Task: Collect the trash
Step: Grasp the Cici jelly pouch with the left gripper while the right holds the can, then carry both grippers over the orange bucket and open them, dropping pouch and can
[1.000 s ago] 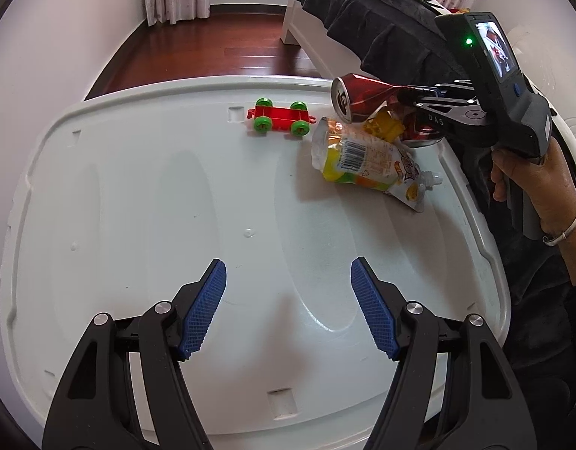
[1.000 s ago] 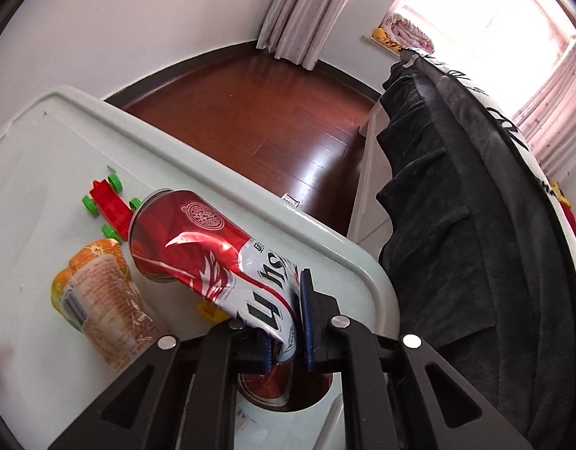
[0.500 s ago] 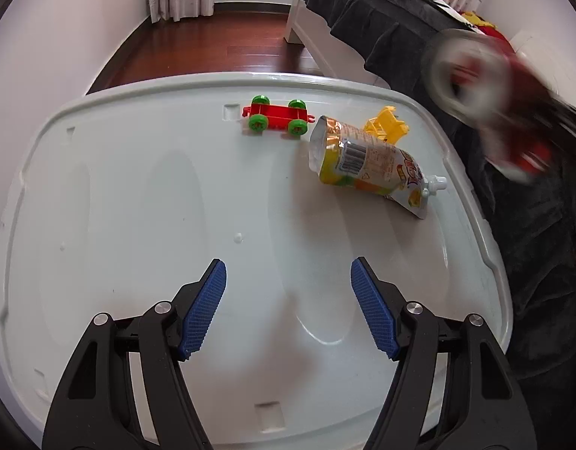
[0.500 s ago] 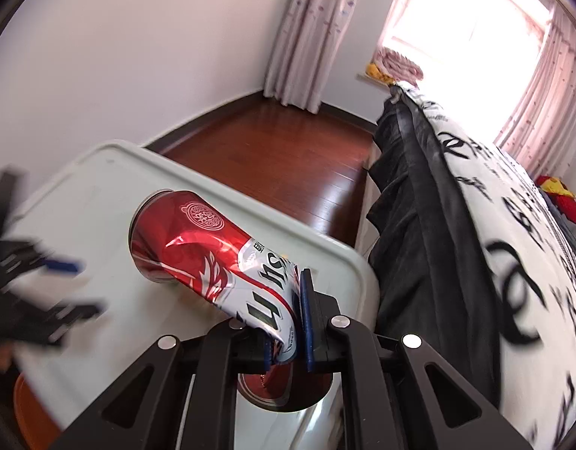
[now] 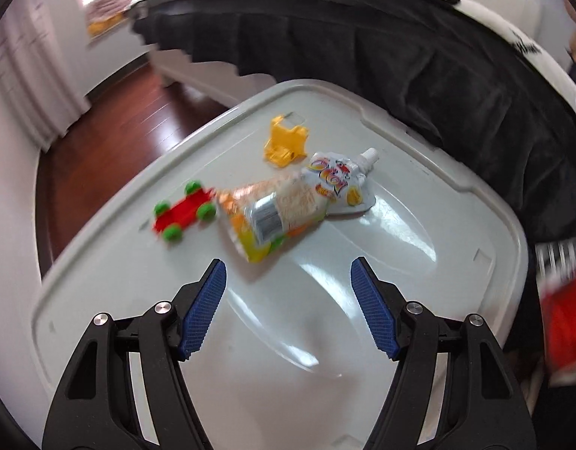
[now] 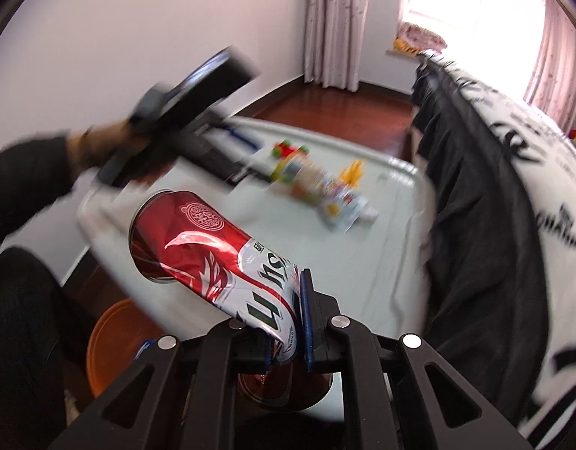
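Observation:
My right gripper (image 6: 288, 322) is shut on a crushed red and silver can (image 6: 213, 262), held in the air off the near side of the white table (image 6: 393, 232), above an orange bin (image 6: 111, 341). My left gripper (image 5: 288, 307) is open and empty, low over the table (image 5: 325, 337), just short of an orange juice pouch (image 5: 288, 206) that lies flat; the pouch also shows in the right wrist view (image 6: 318, 191). The left gripper shows blurred in the right wrist view (image 6: 246, 150). A blurred red shape (image 5: 561, 311) at the left wrist view's right edge may be the can.
A red toy car with green wheels (image 5: 183, 213) lies left of the pouch, a yellow toy piece (image 5: 286, 142) behind it. A bed with a dark skirt (image 5: 438, 75) runs along the table's far side. Wooden floor (image 5: 100, 120) lies to the left.
The right gripper has carried the can away from the table to above the orange bin. The left gripper has swung toward the pouch, which is now close in front of its fingers.

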The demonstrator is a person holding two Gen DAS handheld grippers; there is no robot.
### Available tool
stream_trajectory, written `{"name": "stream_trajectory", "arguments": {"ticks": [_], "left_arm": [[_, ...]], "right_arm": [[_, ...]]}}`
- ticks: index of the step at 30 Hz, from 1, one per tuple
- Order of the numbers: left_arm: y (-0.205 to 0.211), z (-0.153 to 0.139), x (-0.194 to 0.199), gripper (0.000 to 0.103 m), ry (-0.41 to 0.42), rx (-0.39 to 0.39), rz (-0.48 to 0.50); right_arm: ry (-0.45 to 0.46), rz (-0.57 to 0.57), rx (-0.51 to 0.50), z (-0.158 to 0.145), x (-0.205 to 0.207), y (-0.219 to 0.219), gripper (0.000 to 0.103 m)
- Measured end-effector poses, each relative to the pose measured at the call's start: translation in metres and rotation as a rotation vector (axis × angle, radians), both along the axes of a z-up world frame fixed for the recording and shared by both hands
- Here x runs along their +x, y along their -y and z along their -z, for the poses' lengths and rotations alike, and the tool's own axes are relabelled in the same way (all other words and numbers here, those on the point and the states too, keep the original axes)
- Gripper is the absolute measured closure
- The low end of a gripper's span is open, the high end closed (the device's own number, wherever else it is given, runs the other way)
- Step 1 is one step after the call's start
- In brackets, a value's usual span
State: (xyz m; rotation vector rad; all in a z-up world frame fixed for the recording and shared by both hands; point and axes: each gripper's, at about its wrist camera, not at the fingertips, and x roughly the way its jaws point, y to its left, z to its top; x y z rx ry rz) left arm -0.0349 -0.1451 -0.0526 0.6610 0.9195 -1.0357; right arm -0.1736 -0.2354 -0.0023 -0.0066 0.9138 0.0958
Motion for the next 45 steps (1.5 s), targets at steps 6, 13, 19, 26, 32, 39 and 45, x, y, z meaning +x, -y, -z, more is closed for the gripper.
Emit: {"name": "stream_trajectory", "arguments": {"ticks": [6,13,19,26,32,39,45], "left_arm": [[0.04,0.012,0.007,0.035,-0.051,0.102,0.188],[0.085,0.026,0.008,0.035,0.007,0.248,0.342],[0.099,0.052,0.005,0.035,0.048,0.369,0.431],[0.104,0.058,0.008,0.057,0.001,0.373,0.42],[0.098,0.05,0.003,0.07,-0.036,0.288,0.361],[0.072,0.024,-0.009,0.074,-0.04,0.178,0.276],[-0.001,-0.025,-0.036,0.074,-0.061,0.038,0.127]], "right_arm": [[-0.029,-0.03,0.061,0.012,-0.007,-0.012,0.092],[-0.073,-0.056,0.128,0.028,-0.003,-0.018,0.092],[-0.088,-0.066,0.137,0.031,0.004,-0.017,0.092],[-0.087,-0.065,0.141,0.029,0.006,-0.016,0.092],[-0.086,-0.06,0.132,0.028,0.002,-0.016,0.092],[-0.066,-0.051,0.127,0.018,-0.007,-0.018,0.092],[-0.052,-0.047,0.134,0.004,-0.032,-0.023,0.091]]}}
